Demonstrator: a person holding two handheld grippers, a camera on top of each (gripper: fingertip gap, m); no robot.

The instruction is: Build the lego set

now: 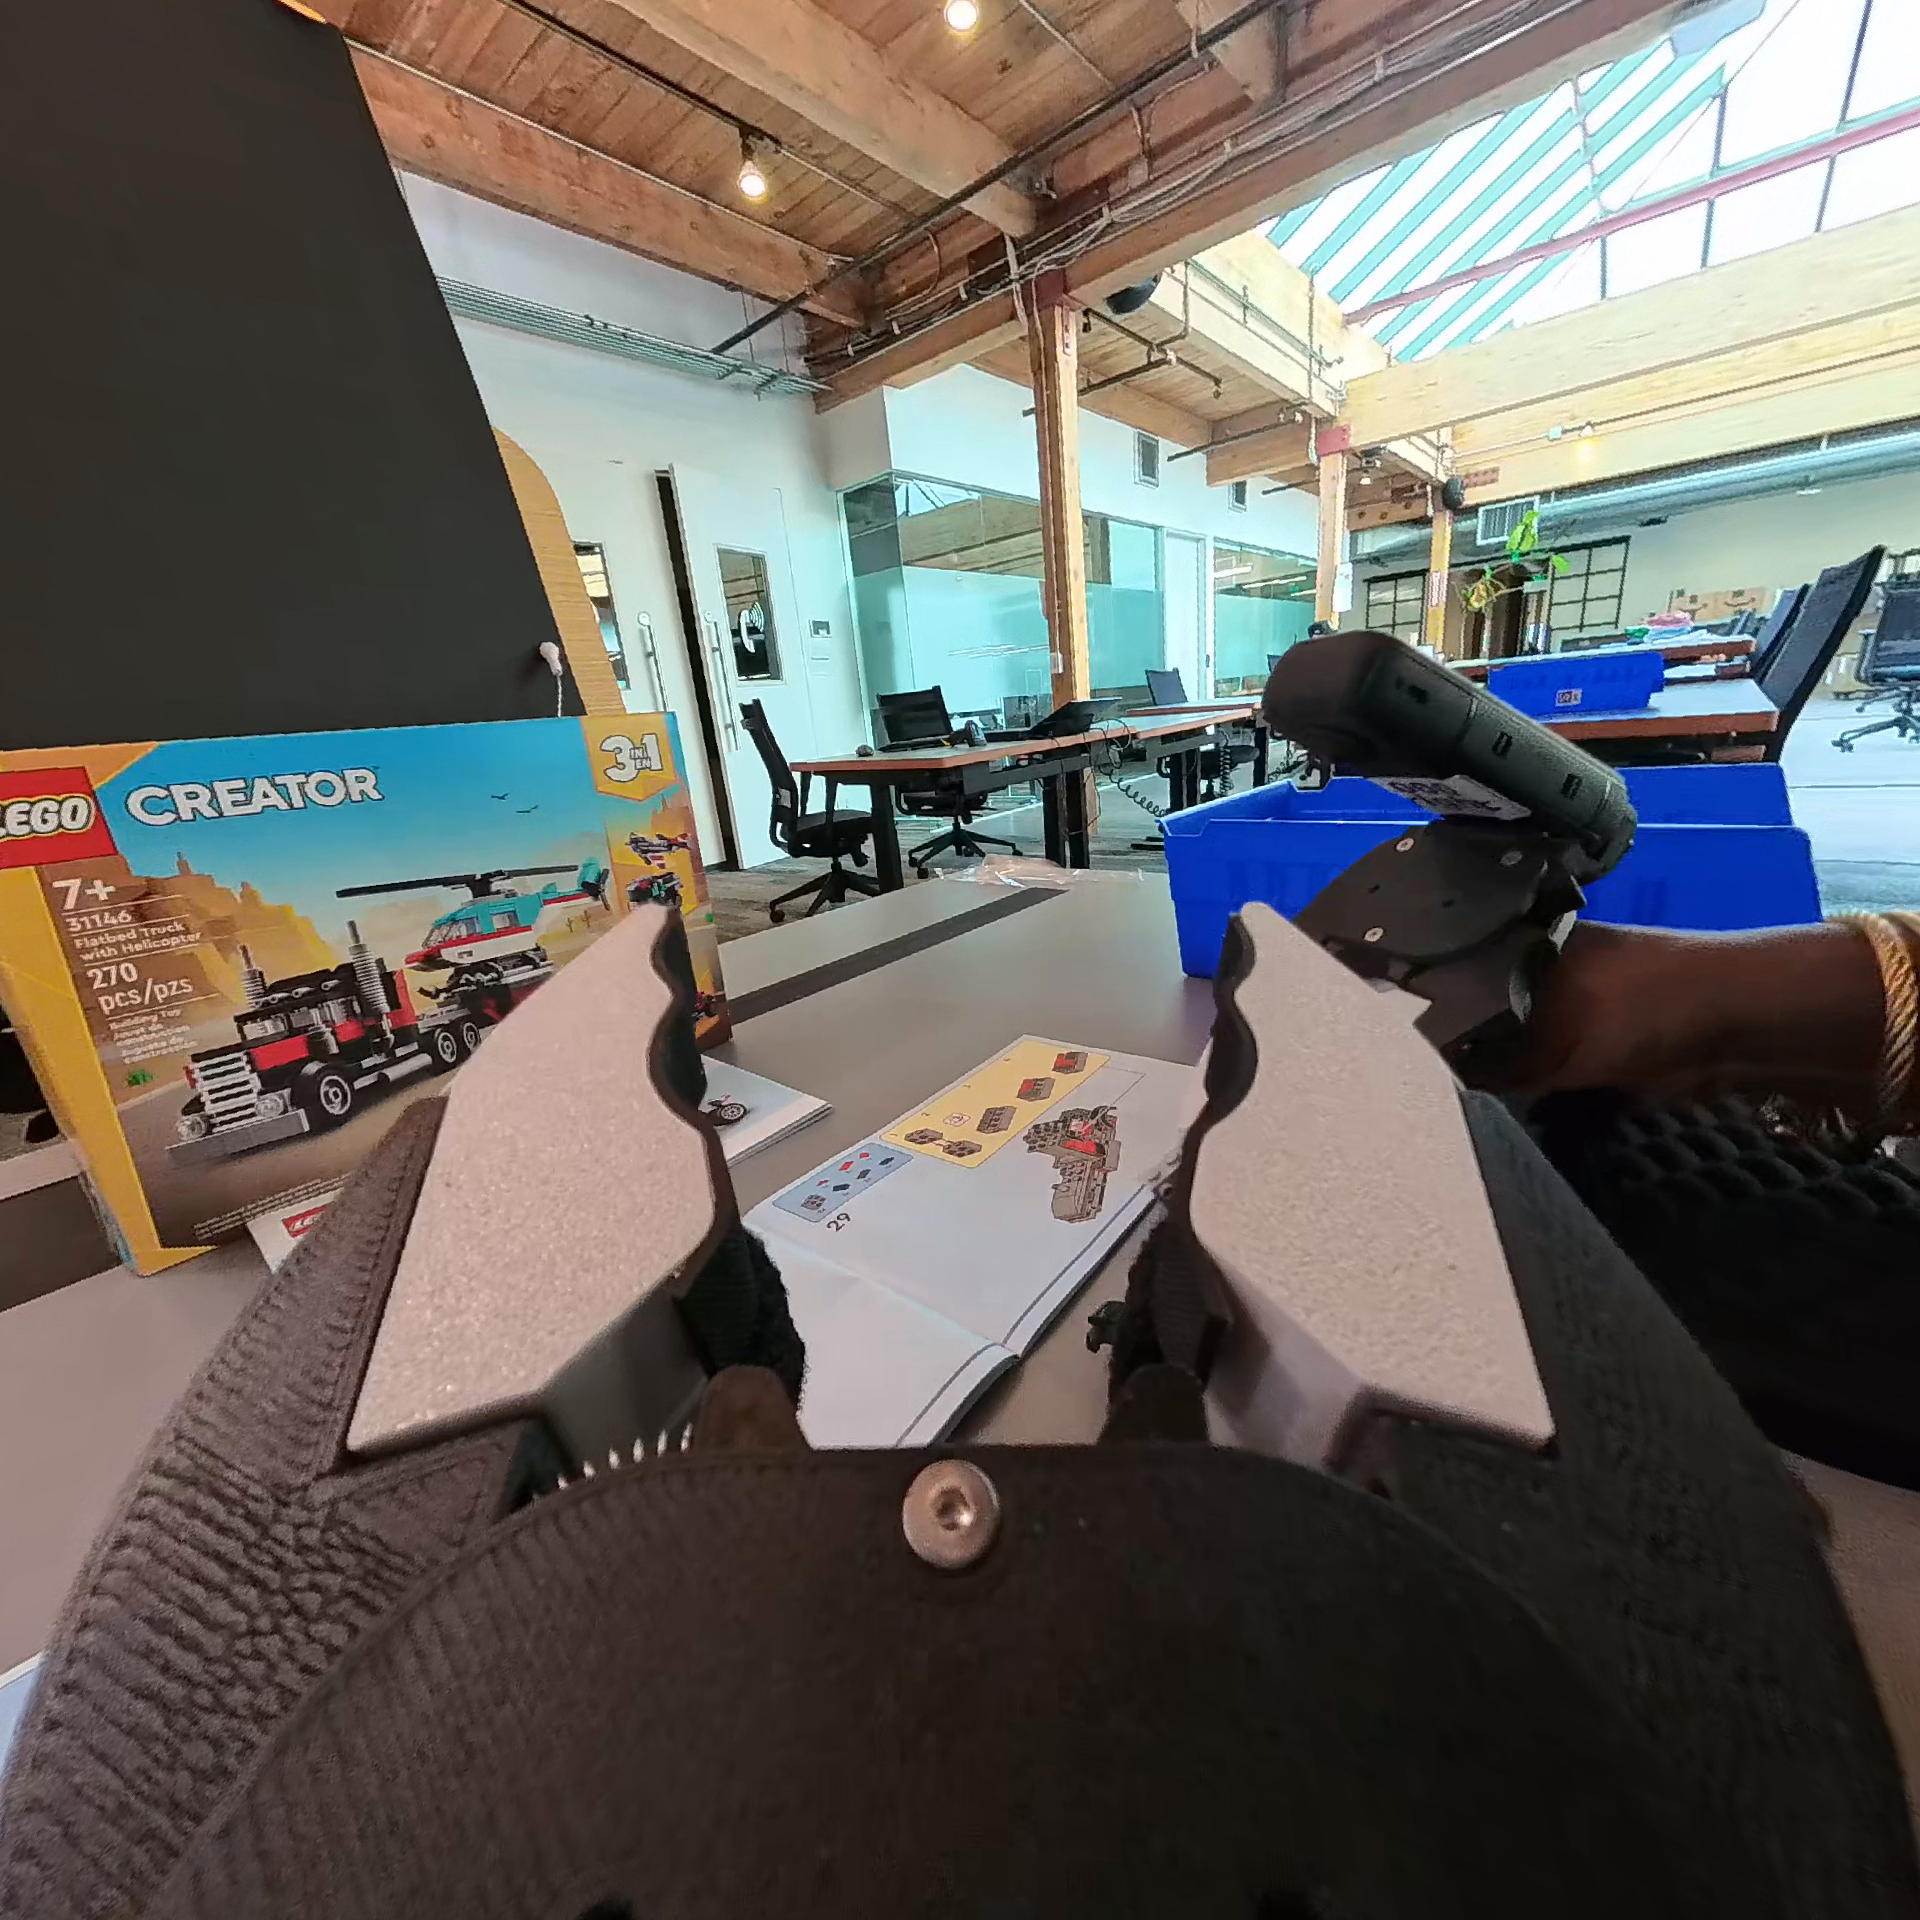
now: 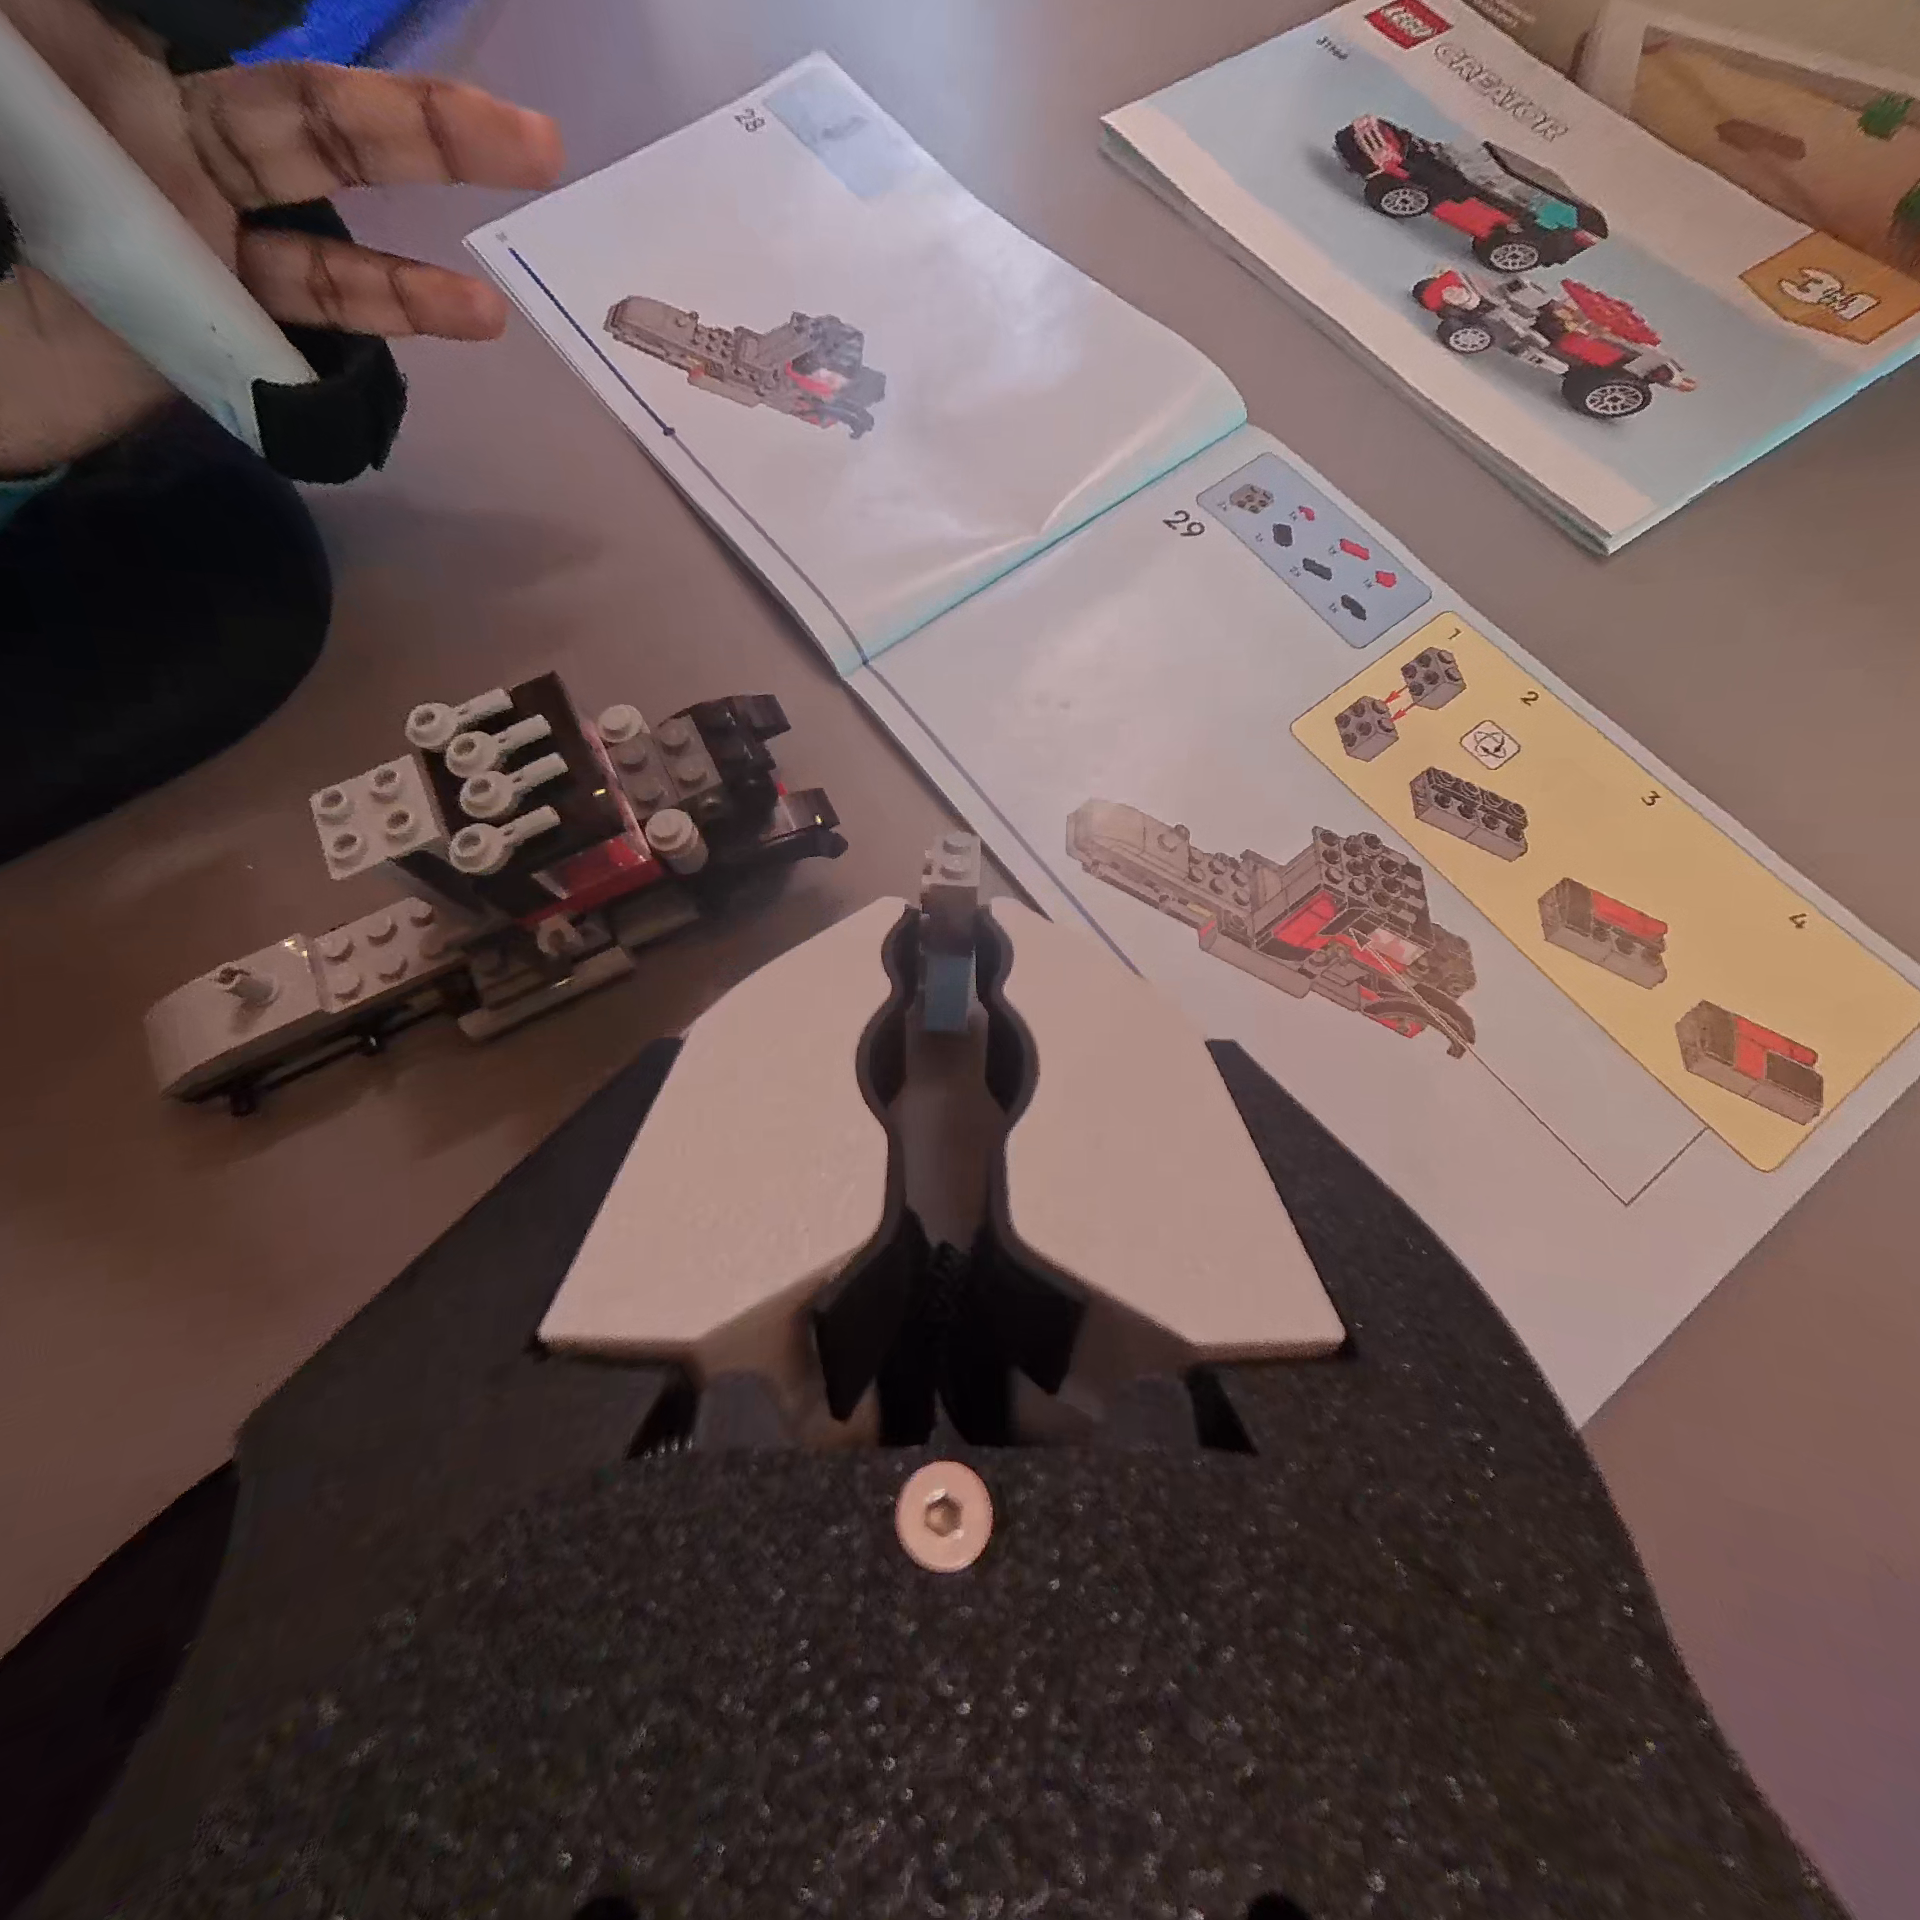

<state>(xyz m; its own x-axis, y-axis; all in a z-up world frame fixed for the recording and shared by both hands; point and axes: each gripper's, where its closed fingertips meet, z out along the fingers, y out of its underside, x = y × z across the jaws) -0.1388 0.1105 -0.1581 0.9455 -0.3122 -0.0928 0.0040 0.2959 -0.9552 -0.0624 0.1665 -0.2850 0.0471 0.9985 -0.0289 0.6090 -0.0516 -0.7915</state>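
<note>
My right gripper (image 2: 948, 920) is shut on a small grey brick (image 2: 952, 881) and holds it above the table, just right of the half-built truck model (image 2: 520, 862) in grey, black and red. The open instruction booklet (image 2: 1091, 644) lies beyond and to the right of it. My left gripper (image 1: 951, 935) is open and empty, raised above the same booklet (image 1: 977, 1174). The other gripper's body (image 1: 1455, 831) shows at the right of the left wrist view, held by a hand (image 1: 1704, 997).
The lego box (image 1: 312, 966) stands upright at the left. A blue bin (image 1: 1351, 862) sits at the back right of the grey table (image 1: 935, 966). A second closed booklet (image 2: 1507, 249) lies at the far right. A person's hand (image 2: 353, 197) hovers at top left. Tip to tip, the grippers are about 15 cm apart.
</note>
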